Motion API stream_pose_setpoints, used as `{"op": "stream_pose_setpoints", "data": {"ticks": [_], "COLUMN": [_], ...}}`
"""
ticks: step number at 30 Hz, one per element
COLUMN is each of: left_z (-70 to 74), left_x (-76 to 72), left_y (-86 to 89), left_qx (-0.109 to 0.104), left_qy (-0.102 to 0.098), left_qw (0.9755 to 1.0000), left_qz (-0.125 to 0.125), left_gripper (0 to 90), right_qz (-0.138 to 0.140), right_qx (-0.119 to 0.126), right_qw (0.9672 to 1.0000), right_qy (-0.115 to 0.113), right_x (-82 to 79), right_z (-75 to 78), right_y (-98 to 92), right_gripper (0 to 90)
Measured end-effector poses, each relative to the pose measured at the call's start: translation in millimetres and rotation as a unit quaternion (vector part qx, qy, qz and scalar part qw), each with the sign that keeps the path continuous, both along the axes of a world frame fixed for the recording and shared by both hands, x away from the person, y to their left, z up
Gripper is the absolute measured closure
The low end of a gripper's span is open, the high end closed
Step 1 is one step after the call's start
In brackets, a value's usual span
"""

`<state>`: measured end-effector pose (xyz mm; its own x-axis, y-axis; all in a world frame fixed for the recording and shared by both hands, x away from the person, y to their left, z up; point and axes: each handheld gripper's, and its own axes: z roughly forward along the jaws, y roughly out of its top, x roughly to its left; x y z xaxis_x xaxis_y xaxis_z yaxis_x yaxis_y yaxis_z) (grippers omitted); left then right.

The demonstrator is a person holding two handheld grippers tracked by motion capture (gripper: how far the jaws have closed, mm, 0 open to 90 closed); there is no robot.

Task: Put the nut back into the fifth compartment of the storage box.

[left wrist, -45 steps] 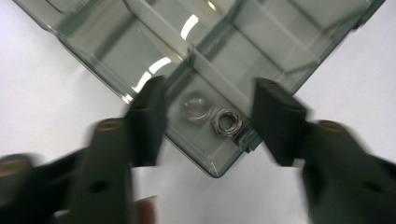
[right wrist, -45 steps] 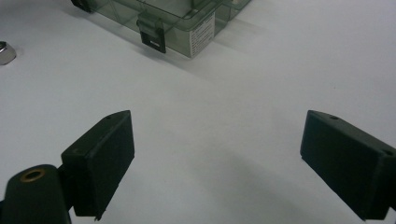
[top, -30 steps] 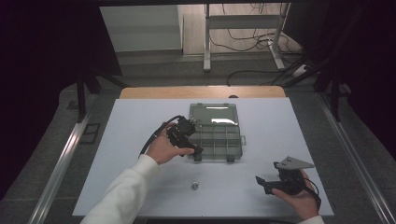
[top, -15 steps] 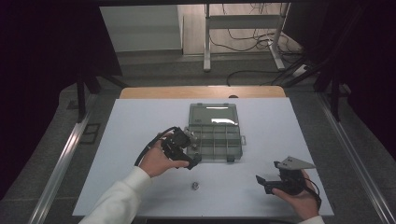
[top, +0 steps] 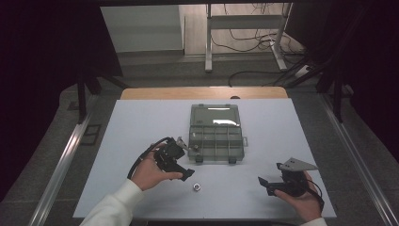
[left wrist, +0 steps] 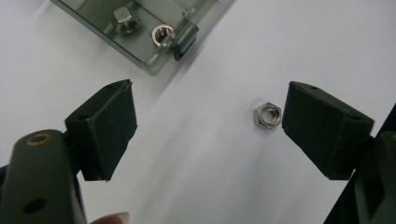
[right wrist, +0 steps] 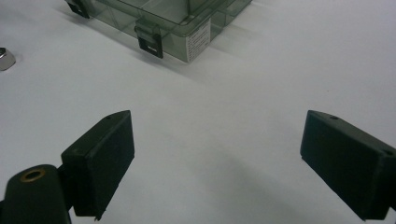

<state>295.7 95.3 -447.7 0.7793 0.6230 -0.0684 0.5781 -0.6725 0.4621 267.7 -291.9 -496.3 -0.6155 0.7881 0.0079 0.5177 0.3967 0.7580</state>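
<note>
A small steel hex nut [top: 196, 187] lies on the white table [top: 141, 122] in front of a clear compartment box [top: 216, 133] with its lid open. My left gripper [top: 187, 173] hovers just left of the nut, jaws open. In the left gripper view the nut [left wrist: 267, 115] lies between the jaws, close to the right pad [left wrist: 322, 128], untouched; two more nuts [left wrist: 125, 19] sit in a corner compartment of the box [left wrist: 140, 51]. My right gripper [top: 266, 184] rests open near the table's front right, with nothing between its jaws. In the right gripper view, the box [right wrist: 187, 23] stands ahead and the nut [right wrist: 5, 58] at the left edge.
The box has black latches [right wrist: 149, 43] on its front wall. A wooden strip [top: 202, 92] borders the table's far edge. Metal rails [top: 63, 160] run along both sides. Bare tabletop spreads to the left and right of the box.
My left hand has drawn back from the box's front left corner toward the table's front, ending beside the loose nut. The right hand has stayed where it was.
</note>
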Motion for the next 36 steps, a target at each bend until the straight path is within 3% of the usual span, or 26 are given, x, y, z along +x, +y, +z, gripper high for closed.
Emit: {"op": "stream_pose_setpoints", "data": {"ticks": [14, 16, 19, 31, 36], "left_z": [-19.5, -24.1, -28.4, -43.3, -49.8], "left_x": [-13.6, -16.3, -17.9, -16.4, -16.1], "left_y": [-16.2, -23.9, -30.2, -46.2, -53.0], "left_qx": [0.025, 0.044, 0.051, 0.059, 0.074], "left_qy": [0.026, 0.034, 0.046, 0.067, 0.071], "left_qw": [0.9990, 0.9983, 0.9976, 0.9959, 0.9945], "left_qz": [-0.026, -0.020, -0.011, 0.011, 0.021], "left_gripper": [13.9, 14.0, 14.0, 17.4, 21.0], "right_qz": [0.001, 0.002, 0.002, 0.003, 0.002], "right_qx": [-0.004, -0.004, -0.004, -0.005, -0.004], "right_qw": [1.0000, 1.0000, 1.0000, 1.0000, 1.0000], "right_qy": [0.001, 0.001, 0.001, 0.001, 0.001], "right_x": [-0.1, -0.2, -0.2, 0.0, -0.1], "right_z": [-0.8, -0.9, -1.0, -1.2, -1.0], "right_y": [0.4, 0.7, 0.6, 1.1, 0.6], "right_gripper": [9.9, 9.9, 9.9, 9.9, 9.9]}}
